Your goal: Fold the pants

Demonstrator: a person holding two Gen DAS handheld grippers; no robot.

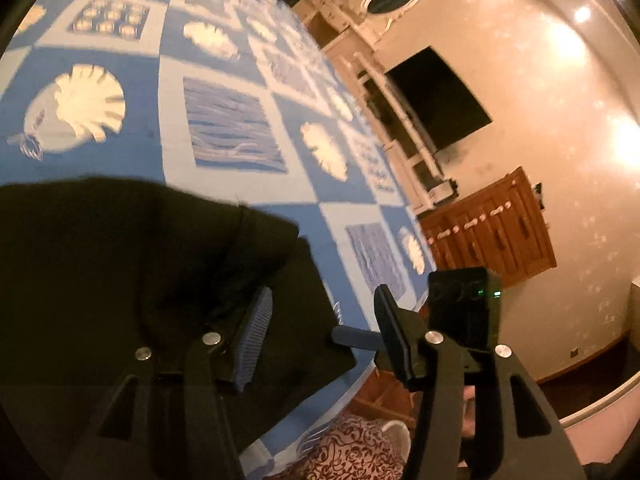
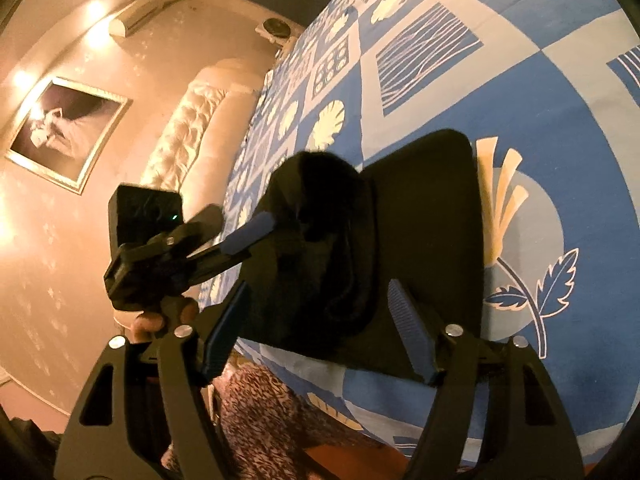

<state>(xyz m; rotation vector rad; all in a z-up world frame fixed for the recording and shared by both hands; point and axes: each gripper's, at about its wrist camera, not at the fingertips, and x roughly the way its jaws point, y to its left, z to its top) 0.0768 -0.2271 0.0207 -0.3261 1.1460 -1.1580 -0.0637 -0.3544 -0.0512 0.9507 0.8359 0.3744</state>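
One pair of black pants (image 2: 424, 240) lies folded near the bed's (image 2: 540, 92) edge on the blue patterned bedspread. Two tools in play — left tool (image 1: 320, 334) spread apart, right tool (image 2: 320, 328) spread apart too, both over the bundle.

Black pants (image 2: 424, 240) lie folded into a compact, roughly rectangular bundle near the edge of a blue patterned bedspread (image 2: 520, 92). One rounded fold (image 2: 316, 184) rises, bunched, at the bundle's left side, while the rest lies flat with a straight right edge.
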